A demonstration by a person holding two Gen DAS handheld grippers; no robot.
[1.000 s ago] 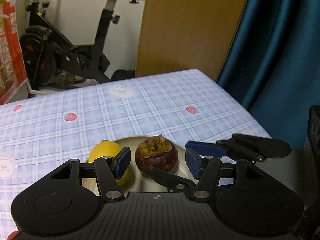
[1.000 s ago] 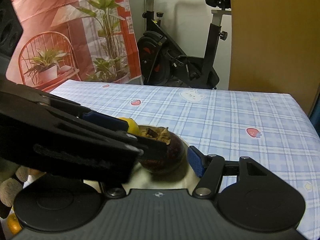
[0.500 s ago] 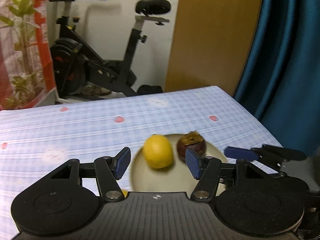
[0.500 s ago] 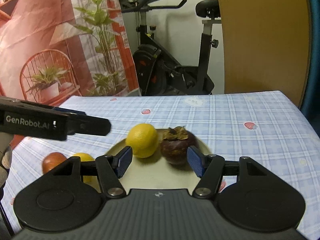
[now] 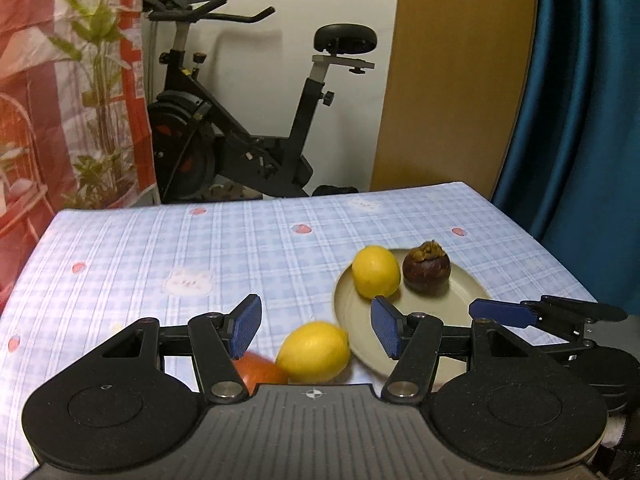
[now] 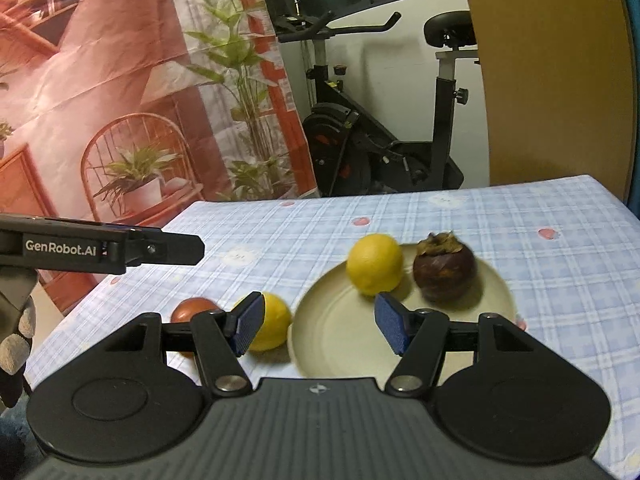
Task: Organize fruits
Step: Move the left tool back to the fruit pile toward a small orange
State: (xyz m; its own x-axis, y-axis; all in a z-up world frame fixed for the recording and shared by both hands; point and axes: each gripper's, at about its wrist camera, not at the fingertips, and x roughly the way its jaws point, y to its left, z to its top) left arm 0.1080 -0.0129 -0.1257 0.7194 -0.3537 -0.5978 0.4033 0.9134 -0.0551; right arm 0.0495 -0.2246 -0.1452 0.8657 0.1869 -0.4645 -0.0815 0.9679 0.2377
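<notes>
L to R on the table [image 6: 460, 216]: red fruit [image 6: 191, 307], loose lemon [image 6: 270, 320] just left of the plate [image 6: 332, 340], then on the plate's far side a 2nd lemon [image 6: 374, 262] w/ mangosteen [image 6: 444, 266] right of it; left gripper [image 5: 316, 330] & right gripper [image 6: 320, 326] jaws both apart, nothing gripped.

Ahead of me the table [image 5: 248, 248] wears a blue checked cloth dotted with small red and white motifs. Beyond its far edge stands a black exercise bike [image 5: 240, 132] against a white wall. A printed backdrop [image 6: 120, 92] of plants and a wicker chair hangs left; a wooden panel [image 5: 452, 80] and teal curtain [image 5: 580, 100], somewhat distorted, stand right.
</notes>
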